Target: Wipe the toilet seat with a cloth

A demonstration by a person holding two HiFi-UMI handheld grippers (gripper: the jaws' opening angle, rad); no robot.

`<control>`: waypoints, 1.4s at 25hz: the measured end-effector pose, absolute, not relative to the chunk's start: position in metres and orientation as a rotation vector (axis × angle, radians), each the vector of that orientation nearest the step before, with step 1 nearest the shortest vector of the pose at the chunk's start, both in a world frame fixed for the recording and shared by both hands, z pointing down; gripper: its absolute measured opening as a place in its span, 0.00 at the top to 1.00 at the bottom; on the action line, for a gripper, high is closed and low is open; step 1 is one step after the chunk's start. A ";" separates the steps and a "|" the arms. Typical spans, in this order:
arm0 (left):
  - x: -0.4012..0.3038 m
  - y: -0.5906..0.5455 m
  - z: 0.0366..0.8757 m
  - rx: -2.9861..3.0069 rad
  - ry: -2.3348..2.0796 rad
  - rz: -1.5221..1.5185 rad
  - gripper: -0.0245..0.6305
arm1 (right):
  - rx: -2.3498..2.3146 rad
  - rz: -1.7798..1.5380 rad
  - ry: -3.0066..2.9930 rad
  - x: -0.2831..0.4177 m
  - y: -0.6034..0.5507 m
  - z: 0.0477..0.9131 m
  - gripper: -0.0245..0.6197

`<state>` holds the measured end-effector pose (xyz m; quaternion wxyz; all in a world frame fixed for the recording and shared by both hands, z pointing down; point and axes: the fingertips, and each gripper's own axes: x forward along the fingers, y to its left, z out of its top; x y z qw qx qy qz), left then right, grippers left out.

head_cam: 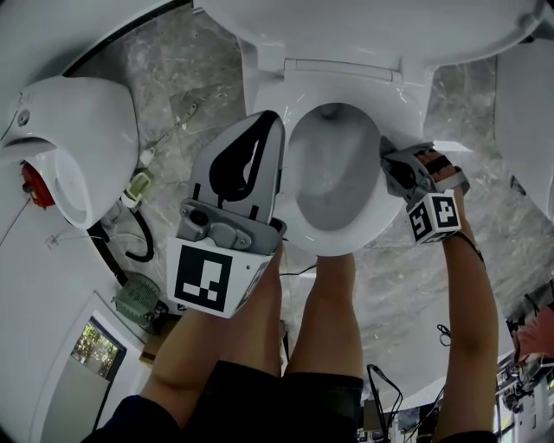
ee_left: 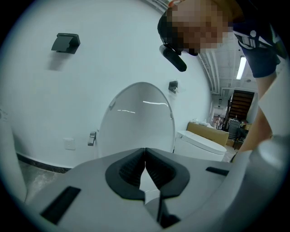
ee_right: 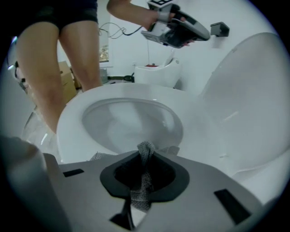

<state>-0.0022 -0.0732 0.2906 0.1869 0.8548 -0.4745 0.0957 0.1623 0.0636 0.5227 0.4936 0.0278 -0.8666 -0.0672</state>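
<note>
Head view looks steeply down on a white toilet with its lid (head_cam: 372, 26) raised and the toilet seat (head_cam: 346, 244) down over the bowl. The left gripper (head_cam: 272, 121) is held above the seat's left edge, its marker cube nearest the camera. The right gripper (head_cam: 389, 160) is down at the seat's right rim, jaws pointing in toward the bowl. The person's bare legs (head_cam: 325, 320) stand in front of the toilet on a grey marbled floor (head_cam: 173, 78), and a second white toilet (head_cam: 86, 138) is off to the left.

Left gripper view faces the upright lid and the white wall behind it. The jaws are closed, tips meeting, with nothing between them. A small black bracket (ee_left: 65, 43) sits high on the wall, and a metal fitting (ee_left: 92, 138) is just left of the lid.

Right gripper view looks low across the seat from its rim. The jaws are clamped on a grey woven cloth (ee_right: 144, 181). The cloth bunches between them and pokes out past their tips, against the near edge of the seat. Beyond the bowl, the left gripper hangs in the air.
</note>
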 end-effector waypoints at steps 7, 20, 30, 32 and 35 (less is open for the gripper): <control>0.003 -0.059 0.295 2.420 -1.310 0.294 0.93 | 0.325 -0.165 -2.128 0.164 0.003 0.515 0.86; -0.002 -0.050 0.284 2.430 -1.323 0.272 0.93 | 0.264 0.242 -2.160 0.129 0.188 0.513 0.86; -0.004 -0.026 0.289 2.439 -1.315 0.296 0.93 | 0.431 -0.017 -2.114 0.171 0.066 0.520 0.86; -0.003 -0.022 0.288 2.442 -1.311 0.295 0.93 | 0.490 -0.016 -2.107 0.170 0.062 0.518 0.86; -0.003 -0.019 0.286 2.444 -1.311 0.286 0.93 | 0.565 0.055 -2.072 0.166 0.086 0.519 0.86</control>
